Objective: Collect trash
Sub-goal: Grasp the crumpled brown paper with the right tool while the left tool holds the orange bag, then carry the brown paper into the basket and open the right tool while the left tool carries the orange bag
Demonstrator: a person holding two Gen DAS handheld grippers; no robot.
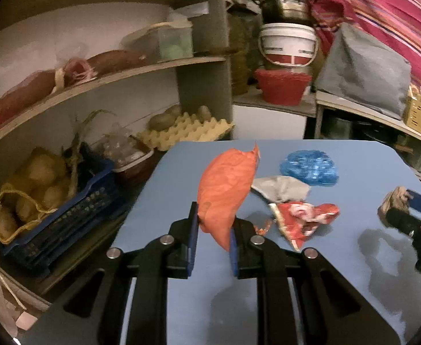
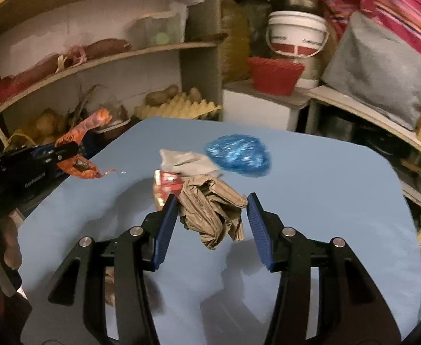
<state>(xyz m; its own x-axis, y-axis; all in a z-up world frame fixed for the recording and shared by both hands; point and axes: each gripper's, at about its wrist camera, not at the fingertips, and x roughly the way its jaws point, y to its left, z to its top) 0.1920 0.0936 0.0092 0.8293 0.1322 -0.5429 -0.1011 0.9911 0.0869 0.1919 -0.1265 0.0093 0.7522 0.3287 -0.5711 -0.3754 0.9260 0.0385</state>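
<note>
Left hand-held gripper [image 1: 210,247]: pinching the orange wrapper [image 1: 225,192], lifted above the blue surface [image 1: 164,184]; the thin grip could let it slide out.
Red wrapper [image 1: 305,221], grey scrap [image 1: 282,188], blue bag [image 1: 309,168]: uncollected, mid-surface.
Right hand-held gripper [image 2: 210,227]: jaws wide around crumpled brown paper [image 2: 210,210], which touches only the left pad; it looks ready to drop.

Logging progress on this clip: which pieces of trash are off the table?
Two: the orange wrapper, pinched in the left tongs, and the brown crumpled paper, between the right tongs. The blue bag, grey scrap and red wrapper lie on the table.
</note>
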